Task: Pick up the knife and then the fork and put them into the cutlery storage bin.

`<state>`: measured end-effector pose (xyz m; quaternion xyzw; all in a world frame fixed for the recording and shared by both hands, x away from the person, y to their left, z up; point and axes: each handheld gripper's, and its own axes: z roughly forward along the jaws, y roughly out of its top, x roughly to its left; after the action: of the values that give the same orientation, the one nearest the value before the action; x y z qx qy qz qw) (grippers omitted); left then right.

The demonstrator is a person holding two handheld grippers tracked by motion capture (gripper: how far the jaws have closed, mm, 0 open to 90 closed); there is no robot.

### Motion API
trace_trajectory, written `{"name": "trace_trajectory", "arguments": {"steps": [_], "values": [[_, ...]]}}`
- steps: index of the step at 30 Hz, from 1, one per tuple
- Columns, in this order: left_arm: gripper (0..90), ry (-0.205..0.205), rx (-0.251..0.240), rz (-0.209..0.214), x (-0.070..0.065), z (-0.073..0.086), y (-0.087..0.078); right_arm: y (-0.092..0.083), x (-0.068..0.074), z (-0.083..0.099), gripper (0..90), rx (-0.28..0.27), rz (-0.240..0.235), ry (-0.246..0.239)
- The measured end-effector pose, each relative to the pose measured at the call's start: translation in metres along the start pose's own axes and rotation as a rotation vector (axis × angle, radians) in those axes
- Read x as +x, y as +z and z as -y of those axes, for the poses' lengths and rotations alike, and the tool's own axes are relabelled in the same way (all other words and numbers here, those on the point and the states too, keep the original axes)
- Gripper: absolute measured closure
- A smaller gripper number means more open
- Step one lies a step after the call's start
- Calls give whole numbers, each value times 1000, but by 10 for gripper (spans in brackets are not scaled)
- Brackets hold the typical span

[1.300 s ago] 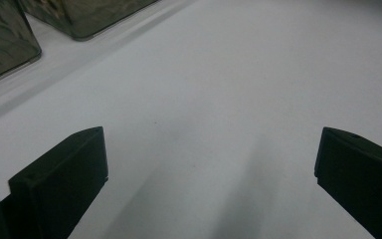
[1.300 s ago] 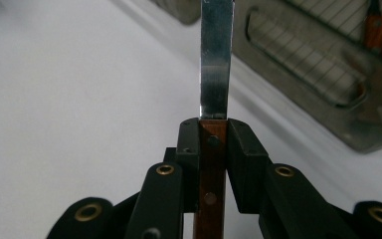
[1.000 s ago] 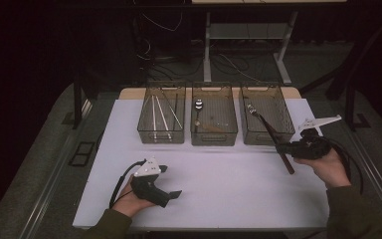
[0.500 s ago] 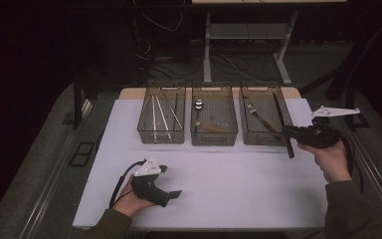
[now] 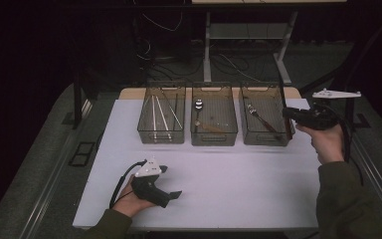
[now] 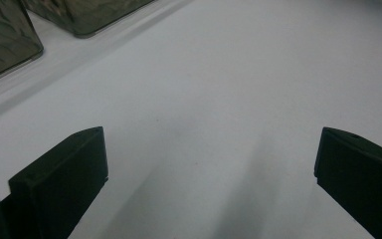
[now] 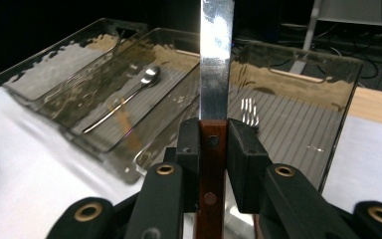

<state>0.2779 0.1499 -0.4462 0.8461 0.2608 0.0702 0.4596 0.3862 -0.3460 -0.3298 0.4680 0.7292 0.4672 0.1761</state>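
My right gripper (image 5: 288, 114) (image 7: 214, 141) is shut on a knife (image 5: 284, 106) (image 7: 215, 59) with a reddish wooden handle and a steel blade. It holds the knife in the air over the right edge of the right-hand clear bin (image 5: 263, 143) (image 7: 303, 58), with the blade pointing away and up. A fork (image 5: 260, 117) (image 7: 249, 110) lies in that bin. My left gripper (image 5: 171, 182) (image 6: 209, 164) rests on the white table (image 5: 238, 184) near the front left. Its jaws stand wide open with nothing between them.
Three clear bins stand in a row at the back of the table. The middle bin (image 5: 214, 143) holds a spoon (image 5: 198, 104) (image 7: 146, 78), and the left bin (image 5: 160, 141) holds thin light sticks. Dark floor, cables and a stand lie beyond the table.
The right hand has lifted and drawn to the right with the knife, which has swung from a slant across the table to nearly upright. The left gripper has stayed put.
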Motion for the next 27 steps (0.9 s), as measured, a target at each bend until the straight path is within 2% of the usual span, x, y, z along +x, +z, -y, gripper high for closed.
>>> {"name": "trace_trajectory", "arguments": {"steps": [7, 11, 19, 27], "values": [[0, 3, 0, 1, 0, 0, 0, 24, -8, -16, 772, 4, 57, -6], [0, 5, -1, 3, 0, 0, 0, 40, -12, -19, 773, 30, 78, -3], [0, 8, -6, 6, 0, -1, -1, 73, -16, -6, 772, 114, 109, 12], [0, 11, -4, 9, 0, -1, -1, 94, -17, 8, 771, 222, 134, -11]]}}
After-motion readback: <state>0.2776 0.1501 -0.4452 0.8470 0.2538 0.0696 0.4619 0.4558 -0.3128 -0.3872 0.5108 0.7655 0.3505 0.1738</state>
